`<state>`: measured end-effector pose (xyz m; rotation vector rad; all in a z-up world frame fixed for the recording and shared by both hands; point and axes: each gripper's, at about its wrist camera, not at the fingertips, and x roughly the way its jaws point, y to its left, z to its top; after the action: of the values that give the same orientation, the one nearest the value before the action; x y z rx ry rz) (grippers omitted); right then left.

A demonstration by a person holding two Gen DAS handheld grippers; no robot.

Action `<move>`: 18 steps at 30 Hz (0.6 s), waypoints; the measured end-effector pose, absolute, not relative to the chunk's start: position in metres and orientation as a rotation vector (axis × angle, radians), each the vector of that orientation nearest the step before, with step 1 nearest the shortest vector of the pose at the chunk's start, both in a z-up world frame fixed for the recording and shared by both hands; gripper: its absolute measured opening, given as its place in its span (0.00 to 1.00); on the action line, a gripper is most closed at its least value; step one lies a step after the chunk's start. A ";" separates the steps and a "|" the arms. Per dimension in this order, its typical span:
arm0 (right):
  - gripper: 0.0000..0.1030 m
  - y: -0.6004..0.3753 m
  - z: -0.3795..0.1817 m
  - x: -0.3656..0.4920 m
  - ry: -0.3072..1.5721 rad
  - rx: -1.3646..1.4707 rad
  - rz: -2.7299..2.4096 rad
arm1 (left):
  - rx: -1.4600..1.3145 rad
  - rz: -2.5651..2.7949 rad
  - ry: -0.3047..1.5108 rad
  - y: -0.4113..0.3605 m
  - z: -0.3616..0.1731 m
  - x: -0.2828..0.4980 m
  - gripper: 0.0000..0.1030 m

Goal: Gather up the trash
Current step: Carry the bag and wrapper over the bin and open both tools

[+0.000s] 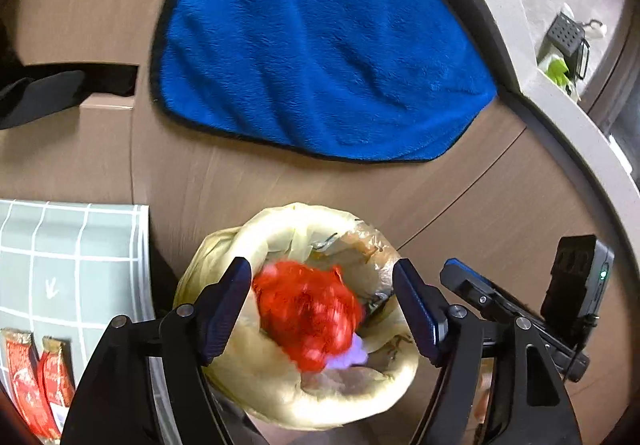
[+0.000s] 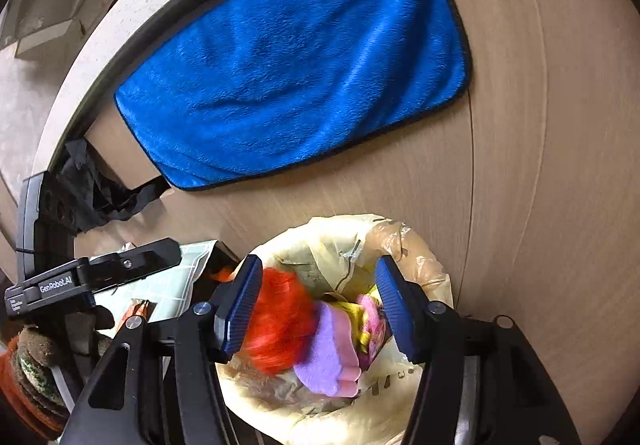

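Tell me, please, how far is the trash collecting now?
Done: the lined bin already holds a red item and purple and pink pieces. In hand: nothing; the left gripper and right gripper are both open above the bin. Left: I see no loose trash near the blue towel, but red packets remain on the checked tray.

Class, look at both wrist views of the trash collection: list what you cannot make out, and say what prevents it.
- Red item in the trash bag: motion-blurred in the left wrist view, so what it is cannot be told.
- Bag bottom: hidden in both views by trash and the tongs.
- Red packets: cut off by the left wrist view's edge.
- Purple piece: partly under the red item in the right wrist view.
- Right tongs: contact with the trash unclear.
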<state>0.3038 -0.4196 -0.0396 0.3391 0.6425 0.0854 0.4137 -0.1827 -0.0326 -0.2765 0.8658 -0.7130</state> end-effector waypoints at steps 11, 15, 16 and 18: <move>0.56 -0.367 -0.017 0.285 0.626 0.252 0.131 | -0.167 -0.457 0.755 -0.064 0.006 0.366 0.71; 0.56 -0.330 0.006 0.275 0.534 0.203 0.150 | -0.180 -0.317 0.718 0.028 0.020 0.347 0.71; 0.56 -0.321 0.010 0.275 0.519 0.202 0.159 | -0.184 -0.294 0.714 0.043 0.022 0.345 0.71; 0.56 -0.298 0.020 0.279 0.497 0.201 0.188 | -0.196 -0.214 0.688 0.092 0.026 0.336 0.71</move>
<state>0.2794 -0.2976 0.0196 0.2012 0.4970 0.1883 0.3362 0.0916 0.0258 -0.1959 0.6878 -0.2142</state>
